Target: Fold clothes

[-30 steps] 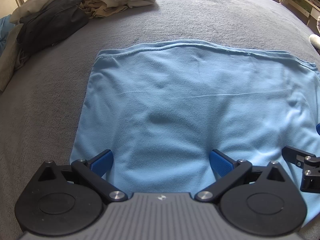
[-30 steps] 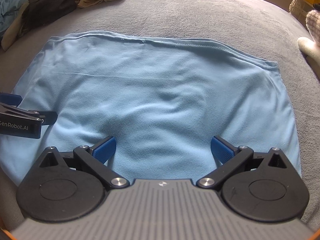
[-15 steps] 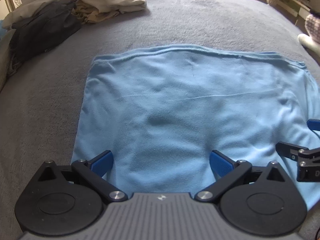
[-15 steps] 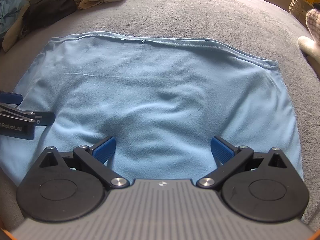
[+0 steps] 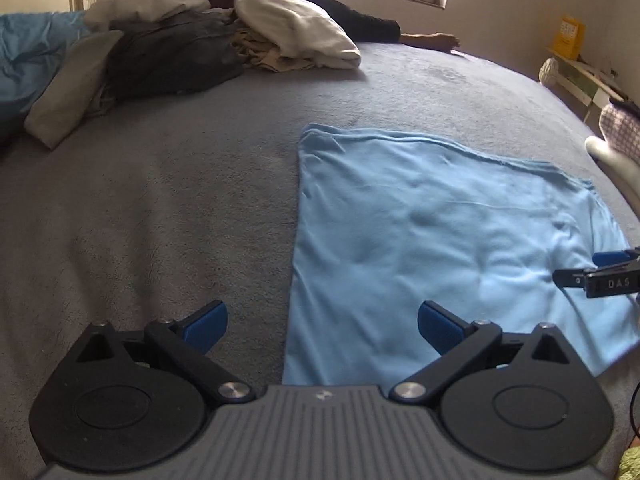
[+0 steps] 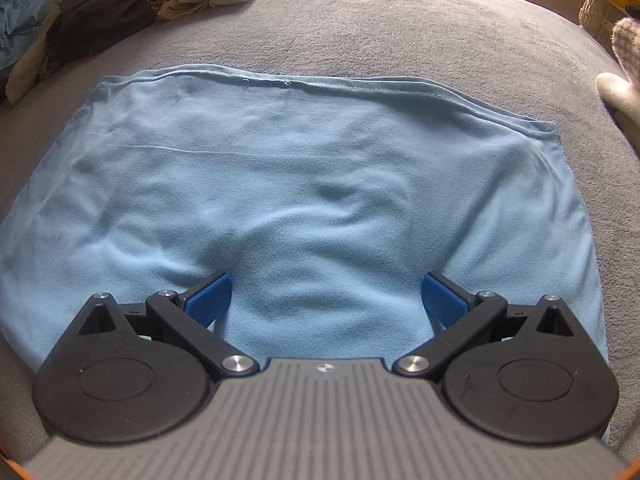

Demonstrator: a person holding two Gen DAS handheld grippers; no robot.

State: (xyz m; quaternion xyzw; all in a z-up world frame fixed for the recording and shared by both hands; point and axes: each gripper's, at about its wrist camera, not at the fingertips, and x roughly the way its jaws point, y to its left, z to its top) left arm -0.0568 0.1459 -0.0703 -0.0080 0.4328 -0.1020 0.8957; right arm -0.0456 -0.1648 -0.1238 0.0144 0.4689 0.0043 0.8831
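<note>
While spread flat mid-bed, light-blue garment (image 6: 304, 184) awaiting its fold: left tool (image 5: 322, 322) and right tool (image 6: 326, 300) both gaping, empty; next, pinching near hem corners.

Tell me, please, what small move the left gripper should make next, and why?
Probably close on the left edge of the flat light blue garment: the left gripper is open and straddles that edge on the grey bedcover, while the right gripper hovers open, holding nothing.
</note>
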